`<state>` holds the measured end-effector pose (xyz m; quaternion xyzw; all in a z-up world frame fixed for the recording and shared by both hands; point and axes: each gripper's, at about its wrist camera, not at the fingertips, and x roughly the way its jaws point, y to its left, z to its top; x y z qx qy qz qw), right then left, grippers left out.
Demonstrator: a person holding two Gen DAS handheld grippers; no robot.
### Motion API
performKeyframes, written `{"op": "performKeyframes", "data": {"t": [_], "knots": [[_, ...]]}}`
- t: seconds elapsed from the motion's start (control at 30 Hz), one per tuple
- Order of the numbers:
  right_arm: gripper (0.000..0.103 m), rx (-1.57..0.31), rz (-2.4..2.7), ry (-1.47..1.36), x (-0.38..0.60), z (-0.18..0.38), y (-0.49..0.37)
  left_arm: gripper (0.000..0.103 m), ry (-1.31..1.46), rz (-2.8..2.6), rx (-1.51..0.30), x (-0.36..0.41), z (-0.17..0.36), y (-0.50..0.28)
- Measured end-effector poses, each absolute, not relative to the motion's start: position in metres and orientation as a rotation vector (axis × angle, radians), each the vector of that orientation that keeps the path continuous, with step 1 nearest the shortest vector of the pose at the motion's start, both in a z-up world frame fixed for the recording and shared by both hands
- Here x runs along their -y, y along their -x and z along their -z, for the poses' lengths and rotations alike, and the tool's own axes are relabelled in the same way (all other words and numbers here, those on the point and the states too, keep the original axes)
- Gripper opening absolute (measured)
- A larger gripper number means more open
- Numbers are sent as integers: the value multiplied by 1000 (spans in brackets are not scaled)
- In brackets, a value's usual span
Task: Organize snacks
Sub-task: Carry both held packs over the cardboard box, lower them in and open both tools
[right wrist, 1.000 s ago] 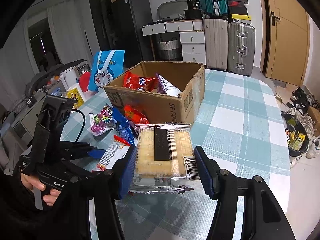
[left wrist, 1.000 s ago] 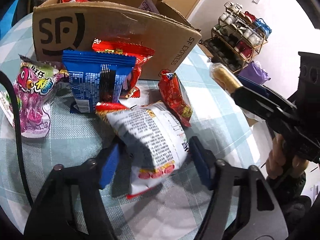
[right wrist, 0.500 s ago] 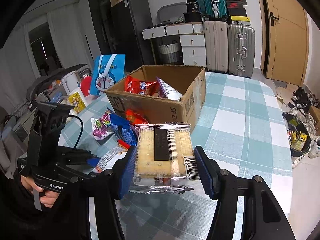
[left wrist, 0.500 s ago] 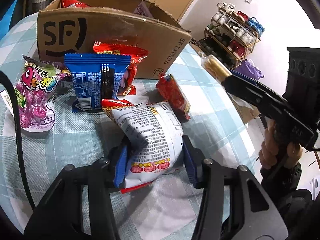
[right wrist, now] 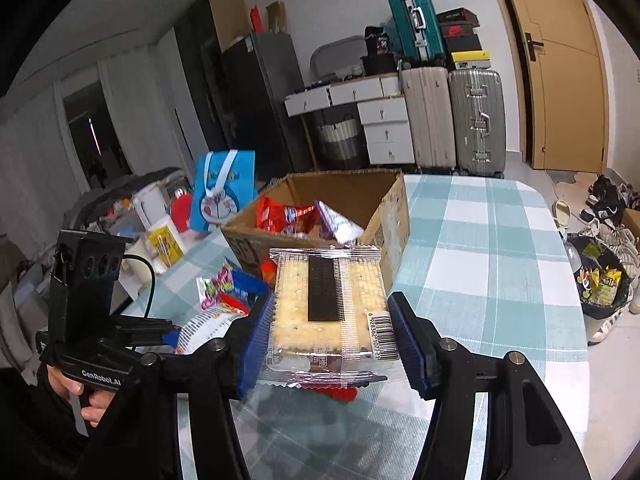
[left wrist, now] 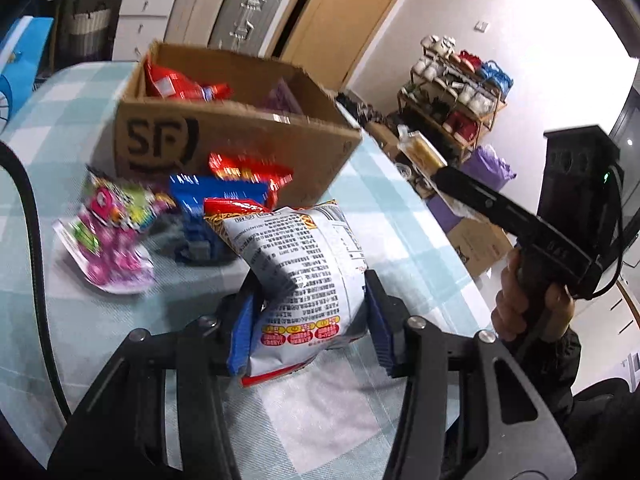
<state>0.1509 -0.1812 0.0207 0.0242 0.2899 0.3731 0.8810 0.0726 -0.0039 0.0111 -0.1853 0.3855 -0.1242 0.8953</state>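
Note:
My left gripper (left wrist: 308,324) is shut on a white snack bag (left wrist: 304,272) with red ends and holds it lifted above the checked table (left wrist: 120,320). My right gripper (right wrist: 328,340) is shut on a clear cracker pack (right wrist: 328,304) and holds it in the air in front of the open cardboard box (right wrist: 396,216). The box (left wrist: 240,140) holds red packets (left wrist: 176,84) and a purple one. The right gripper with its crackers (left wrist: 420,148) shows at the right of the left wrist view. The left gripper (right wrist: 172,330) shows at the left of the right wrist view.
On the table before the box lie a pink candy bag (left wrist: 108,236), a blue packet (left wrist: 212,204) and a red packet (left wrist: 248,172). A small red packet (right wrist: 340,392) lies under the crackers. A Doraemon bag (right wrist: 224,188) and bottles stand beyond. The table's right edge (right wrist: 576,300) drops to the floor.
My left gripper closed on the white snack bag and lifted it off the table toward the box. My right gripper rose a little with the cracker pack.

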Motion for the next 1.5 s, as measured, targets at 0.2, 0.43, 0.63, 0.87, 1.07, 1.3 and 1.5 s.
{"op": "performKeyframes", "data": {"t": [0.2,0.43,0.63,0.87,1.07,1.3,1.5], "knots": [[58,-579,-760,-123,183,-27,-153,46,404,206,-743,-25,-38,-70],[58,-572,-745,-141,168,-38,-158,46,402,159,-691,-53,-67,-79],[58,-564,-716,-162,156,-53,-166,46,390,136,-676,-65,-87,-98],[58,-564,-699,-149,140,-74,-176,46,369,125,-675,-74,-106,-123],[58,-574,-693,-145,125,-90,-190,46,343,107,-674,-79,-125,-150],[58,-595,-704,-159,109,-95,-212,46,328,79,-678,-86,-138,-186],[58,-623,-707,-169,96,-84,-229,46,316,66,-697,-76,-116,-199]]}}
